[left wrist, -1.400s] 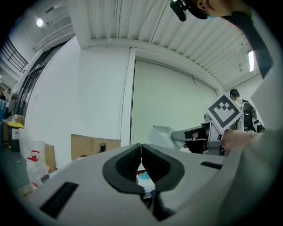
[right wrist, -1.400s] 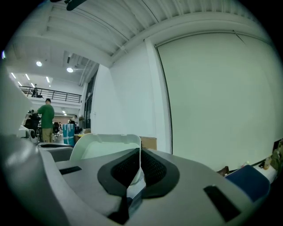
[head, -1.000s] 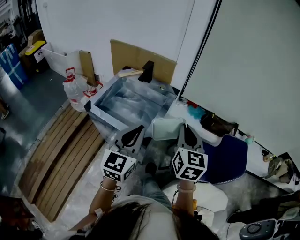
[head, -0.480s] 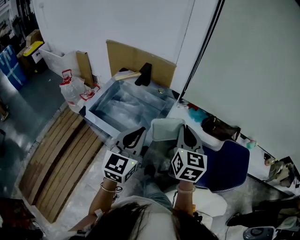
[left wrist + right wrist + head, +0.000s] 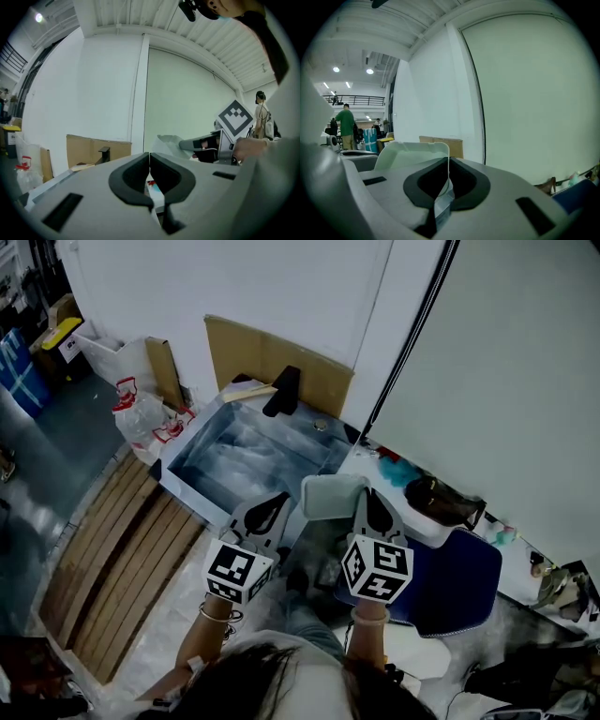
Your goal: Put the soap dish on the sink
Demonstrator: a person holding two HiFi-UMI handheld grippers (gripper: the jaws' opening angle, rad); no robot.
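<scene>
Cardboard sheet [image 5: 281,357]: upright against the white wall, far centre.
Wooden slats [image 5: 112,559]: flat on the floor, left.
Clear jug with red handle [image 5: 136,413]: on the floor at the slats' far end.
Blue seat [image 5: 459,582]: near right.
Dark bag [image 5: 445,502]: just beyond the blue seat.
Blue crate [image 5: 17,371]: far left edge.
Person in green top [image 5: 346,123]: standing, far left.

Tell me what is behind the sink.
A brown cardboard sheet stands against the white wall behind the sink. The black faucet and the sink's back rim cover its lower edge.
</scene>
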